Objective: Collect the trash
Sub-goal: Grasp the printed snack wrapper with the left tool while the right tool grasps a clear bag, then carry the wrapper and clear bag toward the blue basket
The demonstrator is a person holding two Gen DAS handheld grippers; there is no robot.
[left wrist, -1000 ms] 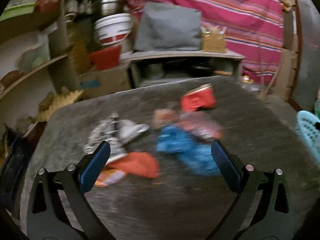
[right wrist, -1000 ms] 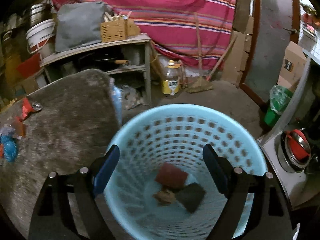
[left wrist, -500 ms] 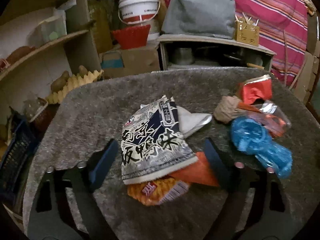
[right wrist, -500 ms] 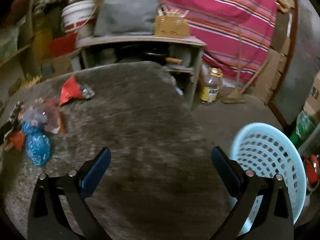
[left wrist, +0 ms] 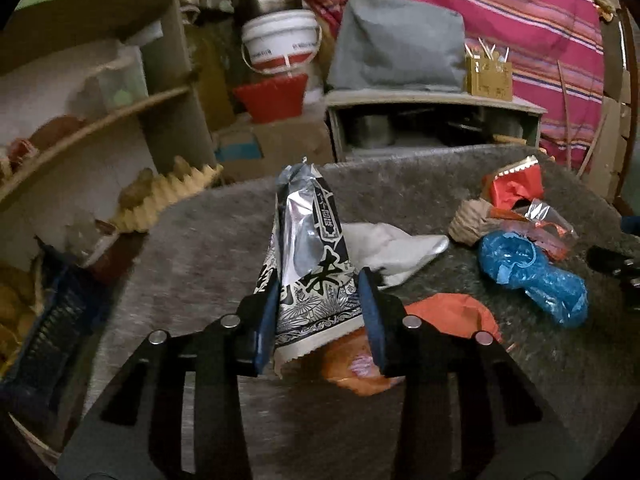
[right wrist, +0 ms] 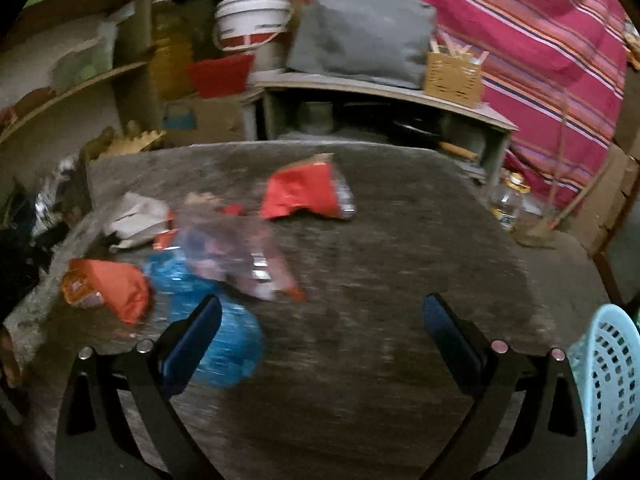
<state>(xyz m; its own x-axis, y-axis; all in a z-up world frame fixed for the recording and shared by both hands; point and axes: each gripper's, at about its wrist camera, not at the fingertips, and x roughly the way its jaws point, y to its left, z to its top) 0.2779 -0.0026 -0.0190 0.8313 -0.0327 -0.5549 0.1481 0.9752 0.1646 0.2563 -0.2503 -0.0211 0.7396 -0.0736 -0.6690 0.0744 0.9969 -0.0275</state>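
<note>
On the grey table mat a black-and-white snack bag stands buckled upright between my left gripper's pads. My left gripper is closing, and both pads press the bag's lower edges. Around it lie an orange wrapper, a white wrapper, a blue plastic bag, a brown paper ball and a red packet. My right gripper hangs open over bare mat. Its left finger is beside the blue bag, with a clear wrapper and the red packet farther off.
A light blue laundry-style basket stands off the table's right edge. Behind the table is a low cabinet with a grey bag on top, and a white bucket. Shelves line the left side. A bottle stands on the floor.
My left gripper moved in over the snack bag and narrowed its jaws onto it, so the flat bag buckled upright. My right gripper swung from above the basket to over the table.
</note>
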